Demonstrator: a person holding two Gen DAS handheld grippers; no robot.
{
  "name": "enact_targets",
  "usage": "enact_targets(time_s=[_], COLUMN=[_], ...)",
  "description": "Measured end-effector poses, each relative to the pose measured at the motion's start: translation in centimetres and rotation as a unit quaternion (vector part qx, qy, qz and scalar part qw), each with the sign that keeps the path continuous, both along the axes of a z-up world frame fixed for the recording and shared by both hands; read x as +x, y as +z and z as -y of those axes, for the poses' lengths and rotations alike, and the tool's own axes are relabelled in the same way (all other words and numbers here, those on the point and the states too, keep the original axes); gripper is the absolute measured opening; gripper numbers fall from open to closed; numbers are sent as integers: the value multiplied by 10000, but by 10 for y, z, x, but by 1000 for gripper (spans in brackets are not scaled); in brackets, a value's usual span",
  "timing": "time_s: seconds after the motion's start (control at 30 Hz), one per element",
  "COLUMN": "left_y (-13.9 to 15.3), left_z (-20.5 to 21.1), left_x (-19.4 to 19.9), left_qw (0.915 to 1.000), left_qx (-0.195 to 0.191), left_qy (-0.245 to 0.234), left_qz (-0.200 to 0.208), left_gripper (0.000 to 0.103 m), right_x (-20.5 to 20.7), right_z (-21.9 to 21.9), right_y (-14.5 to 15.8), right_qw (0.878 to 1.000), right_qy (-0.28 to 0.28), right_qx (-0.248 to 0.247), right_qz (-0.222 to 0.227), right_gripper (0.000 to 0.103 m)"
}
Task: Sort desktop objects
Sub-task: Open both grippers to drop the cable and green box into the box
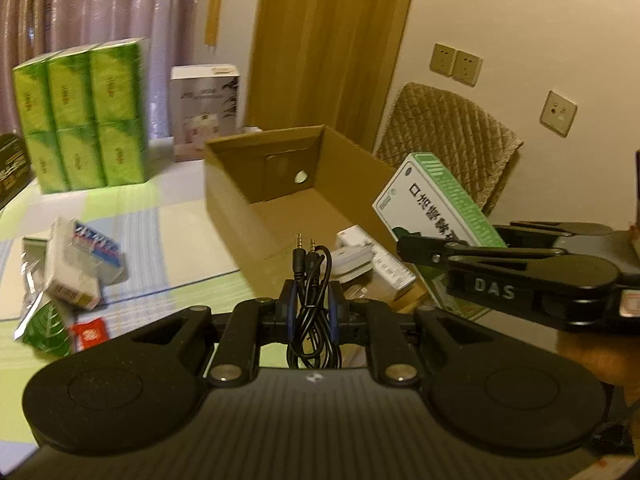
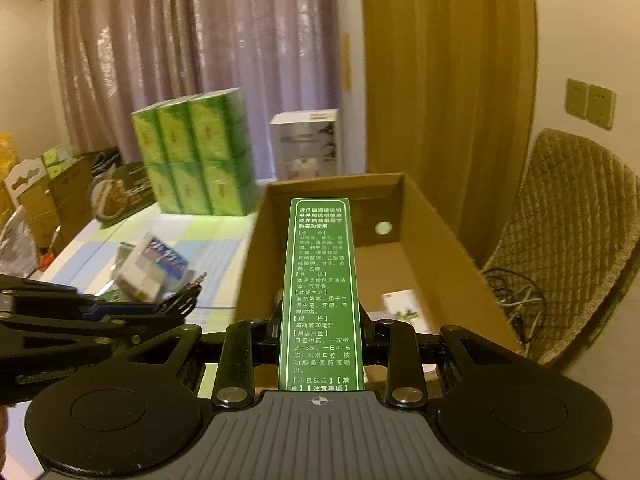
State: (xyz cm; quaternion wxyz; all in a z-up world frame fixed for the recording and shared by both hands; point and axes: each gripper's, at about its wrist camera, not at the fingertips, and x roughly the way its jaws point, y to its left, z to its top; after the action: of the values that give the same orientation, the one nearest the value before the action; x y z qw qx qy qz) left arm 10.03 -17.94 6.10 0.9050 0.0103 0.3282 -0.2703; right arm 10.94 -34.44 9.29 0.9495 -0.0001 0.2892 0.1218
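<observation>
Up close, the left claw is clenched on a coiled black audio cable, its loops bunched between the blue-edged fingers and its two gold-tipped jack plugs pointing up and forward. It hangs just before the near wall of an open cardboard box. The right claw grips a long green and white medicine carton, its narrow green side printed with white Chinese text facing the camera; from the left wrist view the carton is tilted, held above the box's right side. Inside the box lie a few white packets and a white clip-like item. Left of the box, on the striped green surface, sits a loose heap of small packages. Farther back stands a stack of green boxes, with a white carton beside it
</observation>
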Motion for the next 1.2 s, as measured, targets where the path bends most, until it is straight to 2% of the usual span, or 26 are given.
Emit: enact_targets(time_s=[0.5,0.97,1.03,1.07,1.2], left_y=[1,-13,-14,-15,-17], left_z=[51,64,63,62,59], left_x=[31,58,60,61,58], left_qw=[9996,9993,9993,9993,9995], left_qx=[-81,-214,-266,-280,-228], left_qy=[-258,-219,-165,-159,-167], left_qz=[-22,-223,-210,-201,-166], left_gripper=[12,12,18,25,25], right_x=[35,55,56,57,59], right_z=[42,49,49,49,48], right_y=[-13,-13,-13,-13,-14], right_qw=[9997,9997,9997,9997,9997], right_qy=[-219,-225,-228,-229,-215], right_qx=[-67,-73,-69,-66,-83], right_qz=[-88,-73,-72,-72,-67], right_gripper=[27,27,27,27,27])
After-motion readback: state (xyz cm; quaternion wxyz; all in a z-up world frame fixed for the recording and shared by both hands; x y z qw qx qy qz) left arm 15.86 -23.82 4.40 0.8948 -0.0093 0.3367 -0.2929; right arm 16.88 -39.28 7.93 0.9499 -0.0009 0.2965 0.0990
